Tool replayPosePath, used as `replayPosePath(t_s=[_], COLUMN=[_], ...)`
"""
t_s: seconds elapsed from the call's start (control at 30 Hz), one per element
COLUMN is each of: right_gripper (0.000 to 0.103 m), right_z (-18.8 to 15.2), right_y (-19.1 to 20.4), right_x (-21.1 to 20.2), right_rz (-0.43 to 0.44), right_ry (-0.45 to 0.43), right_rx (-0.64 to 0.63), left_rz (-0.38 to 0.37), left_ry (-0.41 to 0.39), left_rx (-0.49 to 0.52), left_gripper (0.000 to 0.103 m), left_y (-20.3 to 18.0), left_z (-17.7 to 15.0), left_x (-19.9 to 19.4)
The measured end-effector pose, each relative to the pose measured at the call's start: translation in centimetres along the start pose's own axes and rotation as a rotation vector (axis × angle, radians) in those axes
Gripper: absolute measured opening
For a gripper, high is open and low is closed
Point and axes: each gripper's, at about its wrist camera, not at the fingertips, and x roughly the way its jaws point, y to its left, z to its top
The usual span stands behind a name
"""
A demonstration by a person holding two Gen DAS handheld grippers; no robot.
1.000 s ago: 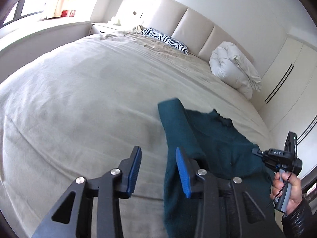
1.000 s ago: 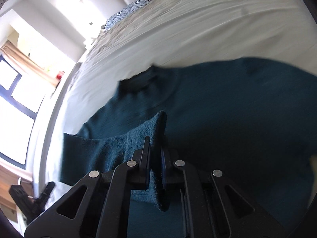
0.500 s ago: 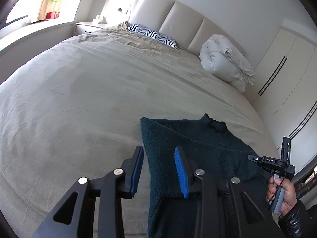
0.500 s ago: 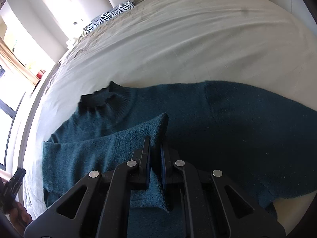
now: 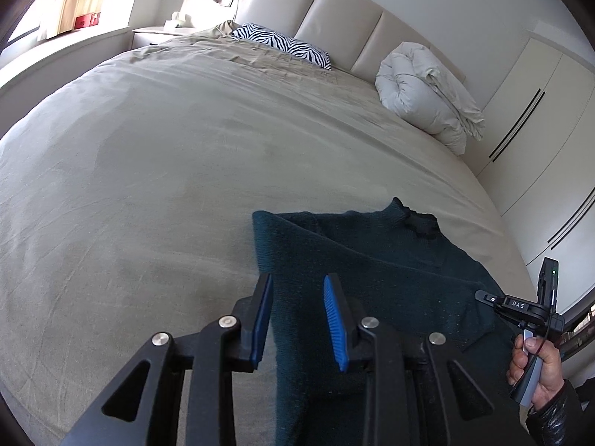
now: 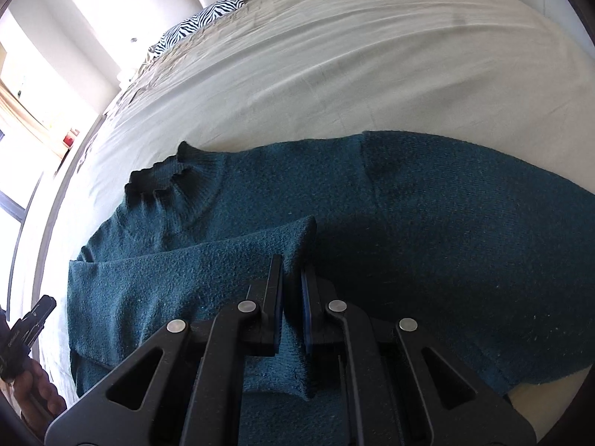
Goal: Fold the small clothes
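The left hand-held gripper hangs open over the folded left edge of the teal sweater, its blue pads apart and gripping nothing. The sweater lies flat on the bed, low and right of centre in the left wrist view, collar pointing toward the headboard. In the right wrist view the right hand-held gripper is closed on the sleeve, which is laid across the sweater's body from the left of the frame.

To do this step well, I judge the sleeve should be set down straight across the chest and released only once it lies flat; the open gripper could pin the left fold so the knit does not drag. The thick knit likely bunches if pulled quickly.

The bed is covered in a smooth beige sheet. In the left wrist view, a zebra-print pillow sits upper centre below the padded headboard, a rolled white duvet upper right, and wardrobe doors at far right.
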Motion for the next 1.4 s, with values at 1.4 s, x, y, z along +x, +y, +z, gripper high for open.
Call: replayPosePath(t_s=[1.4], right_gripper=[0.01], right_z=[-3.6], right_y=[-3.1], right_x=[-2.9], right_rz=[0.099], right_ry=[-0.021], right_rx=[0.096], left_rz=[0.123], left_ry=[0.13], left_rx=[0.255], left_gripper=[0.033], left_y=[-3.0], left_z=[-5.2], left_x=[2.4])
